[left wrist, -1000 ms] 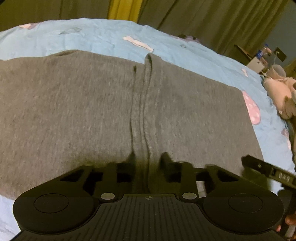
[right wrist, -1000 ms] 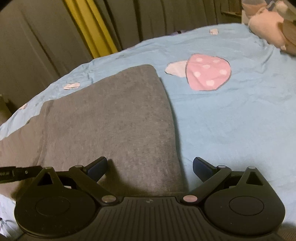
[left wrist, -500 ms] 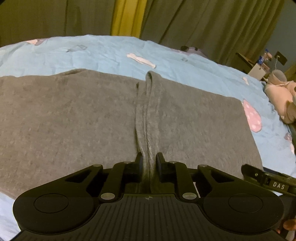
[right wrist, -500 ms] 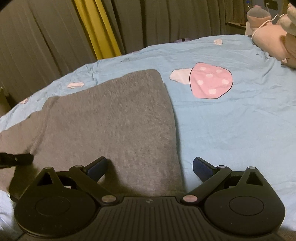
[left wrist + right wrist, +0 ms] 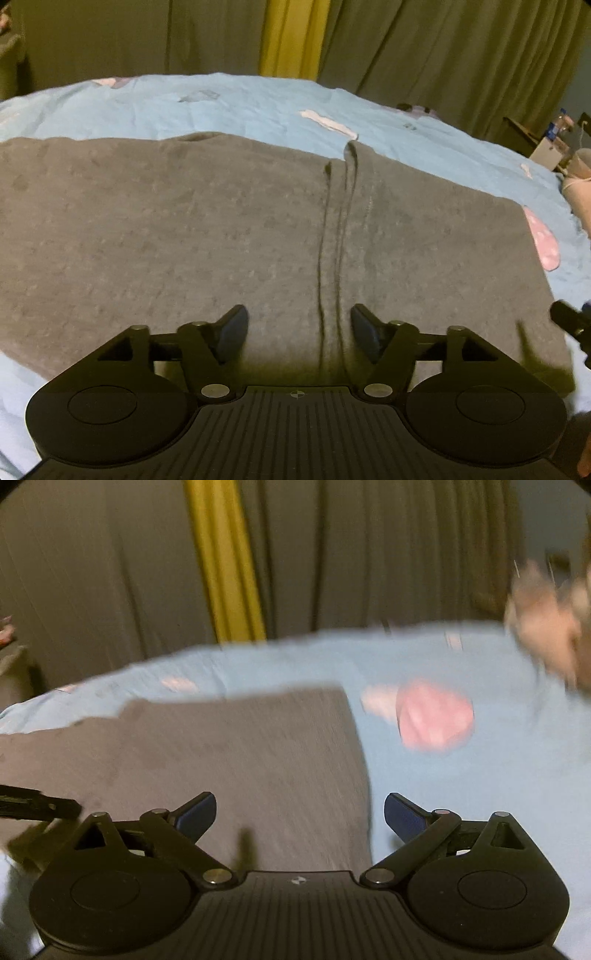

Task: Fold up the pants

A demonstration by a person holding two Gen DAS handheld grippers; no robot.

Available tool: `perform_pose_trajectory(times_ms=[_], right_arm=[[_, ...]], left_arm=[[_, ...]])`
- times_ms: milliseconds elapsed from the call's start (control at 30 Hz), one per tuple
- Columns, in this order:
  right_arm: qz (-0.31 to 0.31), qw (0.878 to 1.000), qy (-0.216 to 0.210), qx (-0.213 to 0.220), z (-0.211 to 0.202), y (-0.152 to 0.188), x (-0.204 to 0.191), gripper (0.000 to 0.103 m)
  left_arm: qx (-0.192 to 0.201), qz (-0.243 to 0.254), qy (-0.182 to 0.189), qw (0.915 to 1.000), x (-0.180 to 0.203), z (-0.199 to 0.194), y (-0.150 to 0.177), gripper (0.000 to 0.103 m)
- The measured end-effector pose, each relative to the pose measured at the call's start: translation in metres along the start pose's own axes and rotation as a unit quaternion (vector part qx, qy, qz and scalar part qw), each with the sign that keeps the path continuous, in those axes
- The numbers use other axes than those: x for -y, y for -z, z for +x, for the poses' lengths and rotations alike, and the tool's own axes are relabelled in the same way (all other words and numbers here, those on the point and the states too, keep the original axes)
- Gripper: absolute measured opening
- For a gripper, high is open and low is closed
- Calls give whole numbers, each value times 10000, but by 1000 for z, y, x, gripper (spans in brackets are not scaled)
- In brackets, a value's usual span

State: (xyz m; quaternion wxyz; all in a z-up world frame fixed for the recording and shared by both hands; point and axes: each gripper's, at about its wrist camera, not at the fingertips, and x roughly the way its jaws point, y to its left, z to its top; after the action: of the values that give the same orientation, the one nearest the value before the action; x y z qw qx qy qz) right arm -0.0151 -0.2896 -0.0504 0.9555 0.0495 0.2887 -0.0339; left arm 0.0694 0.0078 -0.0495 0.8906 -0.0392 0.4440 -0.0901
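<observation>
Half a second ago our left tongs point(image 5: 297, 334) were pinching the long ridge of cloth point(image 5: 334, 240) that runs down the middle of the soft gray pants point(image 5: 166, 236). Now they have let go, and the two black fingers stand wide apart with nothing between them but flat cloth. The ridge lies on the pants just inside the right-hand finger point(image 5: 364, 332). We cannot tell if the fingers touch the cloth.

We see the gray pants spread flat on the light blue bed sheet point(image 5: 258, 107). They fill most of the left view.

Our right tongs point(image 5: 299, 814) are spread wide too, as before, and hold nothing. They hang over the right end of the gray pants point(image 5: 221, 753), where the cloth edge meets the blue sheet point(image 5: 480, 782). This view is blurry now. A pink mushroom shape point(image 5: 434, 718) is printed on the sheet past that edge, apart from the pants.

Dark green curtains point(image 5: 424, 55) with one yellow strip point(image 5: 291, 37) hang behind the bed.
</observation>
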Motion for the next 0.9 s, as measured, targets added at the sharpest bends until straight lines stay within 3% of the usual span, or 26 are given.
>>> perform_pose_trajectory(times_ms=[67,167,233,300,433,533,667,900], right_arm=[[-296,9995,-100,-40,1,3,-12,74],[-549,9962,-270,-618,17,11,-26,50],[-636,9940,-254,-853,27,18,-36,48],[-742,9939,-258,-769,29,19,-43,48],[-652,9936,-518,-762,38,14,-48,48],[-627,9933,-595,-769,51,6,-57,46],[-766,9920,-600,-800,75,-12,-75,46],[-818,9909,-488,-946,133,-44,-97,46]], left_arm=[[27,-69,-43,10000,-2,-3,-1,75],[43,-251,-103,9996,-7,-6,-1,80],[71,-422,-184,9989,-13,-9,-1,82],[82,-686,-270,9972,-22,-11,-3,83],[117,-1175,66,9930,-35,-19,-3,84],[119,-1139,107,9934,-34,-22,1,84],[202,-1071,-234,9938,-38,-22,5,84],[615,-2206,-645,9713,-85,-27,9,85]])
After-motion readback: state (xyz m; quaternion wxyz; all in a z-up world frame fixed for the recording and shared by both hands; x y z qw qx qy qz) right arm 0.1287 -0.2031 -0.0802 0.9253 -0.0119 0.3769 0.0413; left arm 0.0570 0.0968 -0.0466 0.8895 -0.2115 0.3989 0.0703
